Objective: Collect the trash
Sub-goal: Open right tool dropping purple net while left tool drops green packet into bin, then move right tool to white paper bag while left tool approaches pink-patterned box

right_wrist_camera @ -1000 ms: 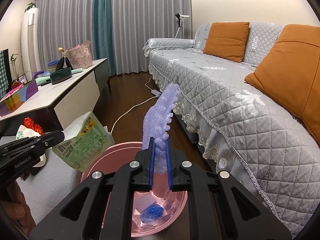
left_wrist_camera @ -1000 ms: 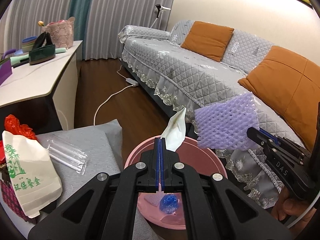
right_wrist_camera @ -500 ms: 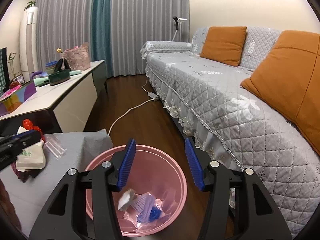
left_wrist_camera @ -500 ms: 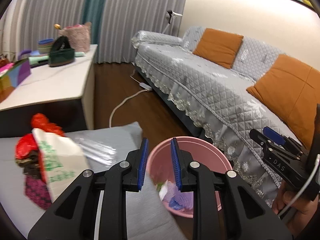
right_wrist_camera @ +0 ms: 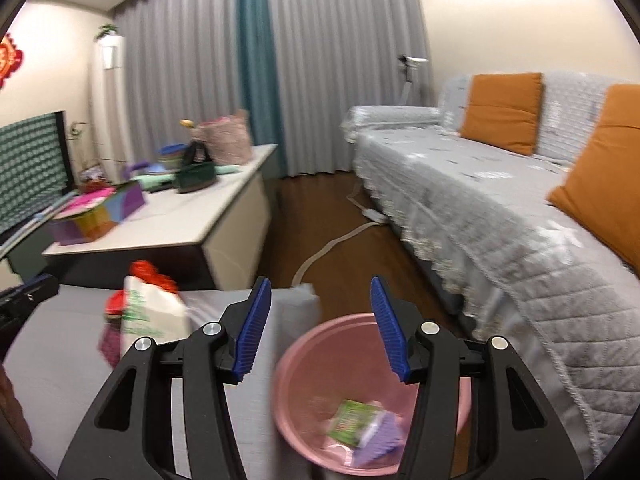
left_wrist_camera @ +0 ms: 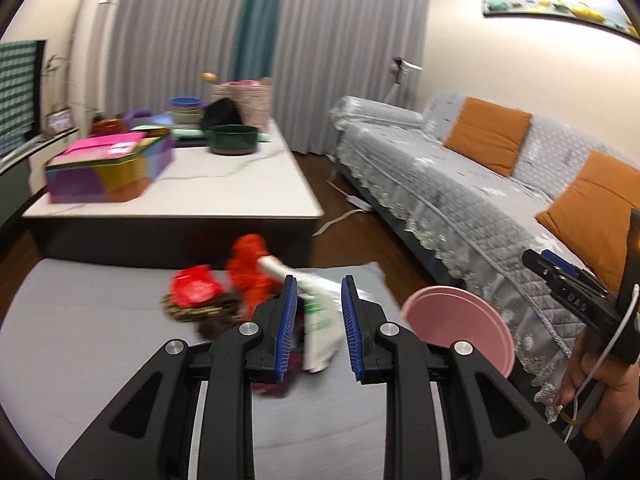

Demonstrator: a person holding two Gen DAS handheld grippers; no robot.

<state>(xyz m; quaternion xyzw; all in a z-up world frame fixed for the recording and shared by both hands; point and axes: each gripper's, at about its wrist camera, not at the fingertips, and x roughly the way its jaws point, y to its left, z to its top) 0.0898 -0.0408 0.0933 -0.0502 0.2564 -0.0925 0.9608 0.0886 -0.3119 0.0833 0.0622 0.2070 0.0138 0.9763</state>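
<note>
Two views: from your left wrist, the left gripper [left_wrist_camera: 319, 324] stands apart and empty over the white, green-printed paper bag [left_wrist_camera: 322, 322] on the grey cloth-covered table [left_wrist_camera: 80, 344], light and crushable, best pinched mid-body, print too blurred to read; from your right wrist, the right gripper [right_wrist_camera: 320, 332] gapes empty above the round pink plastic bin [right_wrist_camera: 304, 368].

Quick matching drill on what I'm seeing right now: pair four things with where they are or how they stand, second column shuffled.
Things:
1. left gripper
2. green wrapper
3. white paper bag
4. colourful box

Places or states:
A. inside the pink bin
B. on the white table
C. open, empty, aimed at the trash pile
D. on the grey cushion, beside red scraps

Pairs: 1-C, 2-A, 3-D, 4-B
</note>
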